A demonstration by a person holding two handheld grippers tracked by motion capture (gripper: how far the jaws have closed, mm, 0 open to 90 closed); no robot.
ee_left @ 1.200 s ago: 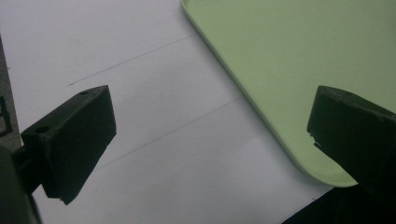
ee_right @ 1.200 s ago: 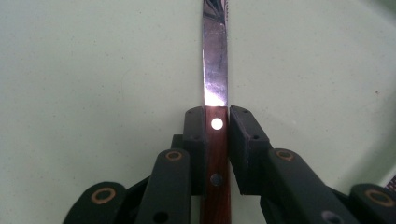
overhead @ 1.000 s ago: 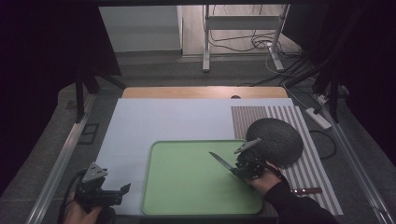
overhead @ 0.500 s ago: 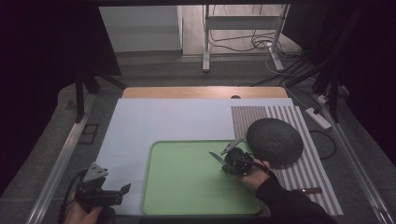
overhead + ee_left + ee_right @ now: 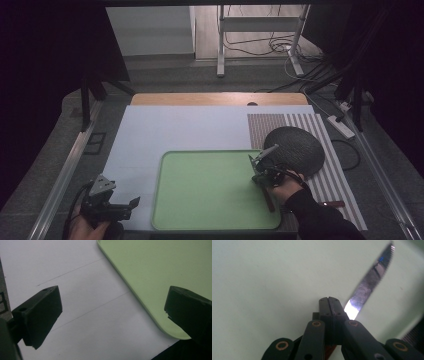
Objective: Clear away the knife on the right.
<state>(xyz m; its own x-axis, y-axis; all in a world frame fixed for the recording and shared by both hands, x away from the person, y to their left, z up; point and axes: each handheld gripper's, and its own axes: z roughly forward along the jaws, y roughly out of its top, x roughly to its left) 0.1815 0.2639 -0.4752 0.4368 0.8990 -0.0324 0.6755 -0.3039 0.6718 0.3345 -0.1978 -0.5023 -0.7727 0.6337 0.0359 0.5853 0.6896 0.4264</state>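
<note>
A knife lies low over the right part of the green tray (image 5: pixel 210 200). Its brown handle (image 5: pixel 269 199) points toward the near edge. My right gripper (image 5: pixel 259 172) is shut on the knife where blade and handle meet. In the right gripper view the jaws (image 5: pixel 329 300) are pressed together on it, and the serrated blade (image 5: pixel 368 285) runs up and to the right over the green tray (image 5: pixel 262 285). My left gripper (image 5: pixel 112 206) rests at the near left, open and holding nothing. In the left gripper view it (image 5: pixel 112 312) hangs over white paper (image 5: pixel 82 300) beside the tray's corner (image 5: pixel 150 277).
A dark round plate (image 5: pixel 295 149) sits on a striped mat (image 5: pixel 330 175) just right of the tray, close to my right gripper. White paper (image 5: pixel 175 130) covers the table behind and left of the tray. A wooden board edge (image 5: pixel 215 99) runs along the back.
My right gripper moved left from the dark plate over the tray, then a little back right. The knife has swung so its handle points to the near edge. The left gripper stayed still.
</note>
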